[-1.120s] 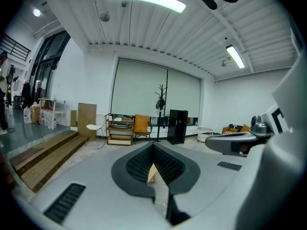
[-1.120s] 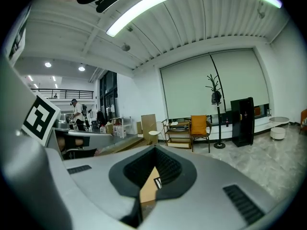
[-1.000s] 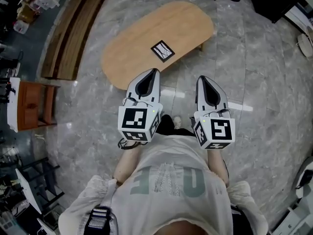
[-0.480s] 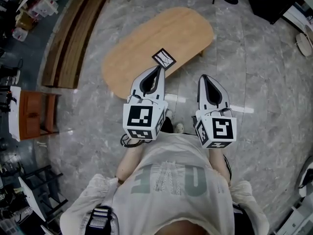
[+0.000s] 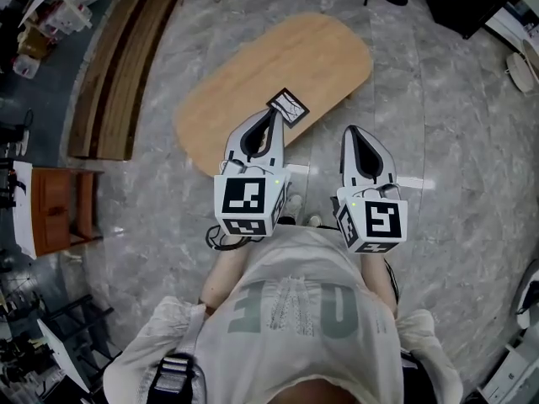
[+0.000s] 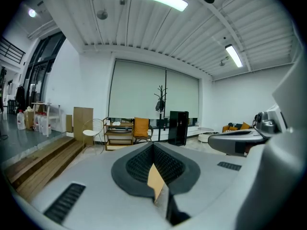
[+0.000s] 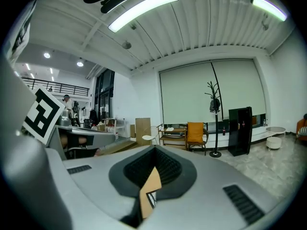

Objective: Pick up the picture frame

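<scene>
We look steeply down from head height at a small, flat, rectangular picture frame [image 5: 288,108] with a thin black border and a pale print inside. It lies face up on a long oval table [image 5: 253,57] of smooth light wood. It sits close to the table's near edge, where we judge it is easy to reach while standing.

We hold two grippers out ahead of the body, side by side and roughly level. Each is a smooth grey-white plastic shell tapering to a point. Each has dark ribbed rubber pads inside and a cube of black-and-white square markers at the back.

The left gripper [image 5: 272,118] has its jaws pressed fully together with nothing between them. Its tip appears just beside the frame's near corner, though we judge it is above the table and not touching. The right gripper [image 5: 350,133] also has its jaws closed and empty. It sits over the glossy, grey marbled stone floor [image 5: 438,124], apart from the table.

We judge the jaws are shut because this is only the approach; they must open before pinching. As the frame lies flat, the grip will have to catch its thin rim.
</scene>
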`<move>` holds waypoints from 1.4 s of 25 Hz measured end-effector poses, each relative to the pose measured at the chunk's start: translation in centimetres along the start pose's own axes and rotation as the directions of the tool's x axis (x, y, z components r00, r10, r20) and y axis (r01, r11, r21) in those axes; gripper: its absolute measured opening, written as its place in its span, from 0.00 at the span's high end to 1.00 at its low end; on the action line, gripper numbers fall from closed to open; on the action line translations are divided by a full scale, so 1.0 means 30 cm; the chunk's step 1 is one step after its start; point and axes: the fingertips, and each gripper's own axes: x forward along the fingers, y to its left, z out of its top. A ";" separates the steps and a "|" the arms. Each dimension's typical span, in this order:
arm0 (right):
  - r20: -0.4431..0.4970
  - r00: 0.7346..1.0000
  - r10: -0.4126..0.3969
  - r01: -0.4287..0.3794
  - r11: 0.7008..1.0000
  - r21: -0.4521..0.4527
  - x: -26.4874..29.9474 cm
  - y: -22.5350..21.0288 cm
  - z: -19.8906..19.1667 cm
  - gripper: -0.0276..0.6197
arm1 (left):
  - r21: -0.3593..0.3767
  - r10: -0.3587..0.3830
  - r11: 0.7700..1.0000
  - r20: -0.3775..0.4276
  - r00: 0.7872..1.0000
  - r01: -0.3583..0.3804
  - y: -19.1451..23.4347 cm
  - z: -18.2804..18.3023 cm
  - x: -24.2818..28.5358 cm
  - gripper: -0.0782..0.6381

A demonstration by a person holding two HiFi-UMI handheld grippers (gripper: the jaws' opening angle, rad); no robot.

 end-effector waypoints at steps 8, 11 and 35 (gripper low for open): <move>-0.040 0.999 -0.031 0.032 0.999 0.025 0.032 -0.022 -0.063 0.95 | -0.012 -0.012 1.000 -0.048 0.999 0.011 -0.010 -0.064 0.030 0.88; -0.051 0.999 -0.009 0.011 0.999 0.041 0.033 -0.033 -0.079 0.95 | -0.002 0.008 1.000 -0.059 0.998 -0.008 -0.025 -0.068 0.039 0.88; -0.092 0.992 0.088 -0.089 0.996 -0.007 0.095 -0.195 -0.143 0.95 | -0.004 0.130 0.991 -0.095 0.987 -0.131 -0.090 -0.153 0.154 0.88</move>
